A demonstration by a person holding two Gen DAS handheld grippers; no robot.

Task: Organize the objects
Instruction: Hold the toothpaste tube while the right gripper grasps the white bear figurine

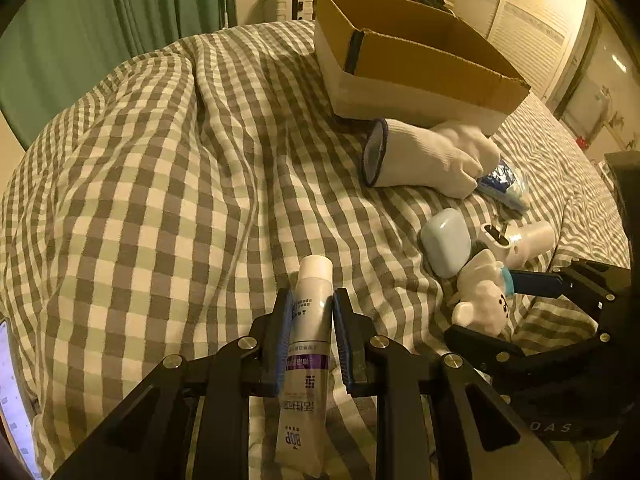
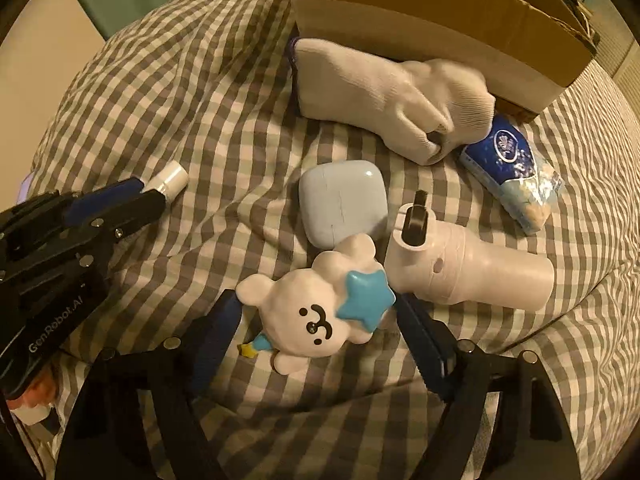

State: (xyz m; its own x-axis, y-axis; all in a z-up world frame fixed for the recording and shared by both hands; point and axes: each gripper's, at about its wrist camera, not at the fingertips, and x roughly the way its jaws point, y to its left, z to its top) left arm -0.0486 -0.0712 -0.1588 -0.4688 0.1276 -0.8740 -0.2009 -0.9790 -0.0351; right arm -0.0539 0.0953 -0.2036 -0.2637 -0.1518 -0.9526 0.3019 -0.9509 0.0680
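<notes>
On the checked bed (image 1: 160,200), the left hand-held gripper (image 1: 312,320) clenched a tube (image 1: 310,320). The right hand-held gripper (image 2: 318,320) stood released around a toy (image 2: 320,312), before a box (image 2: 440,40).

Dim, warm yellowish indoor light in both views. Strong fisheye bending with dark rounded corners. Soft shadows lie in the folds of the grey-and-white checked bedspread (image 1: 168,168). Slight overall softness.
</notes>
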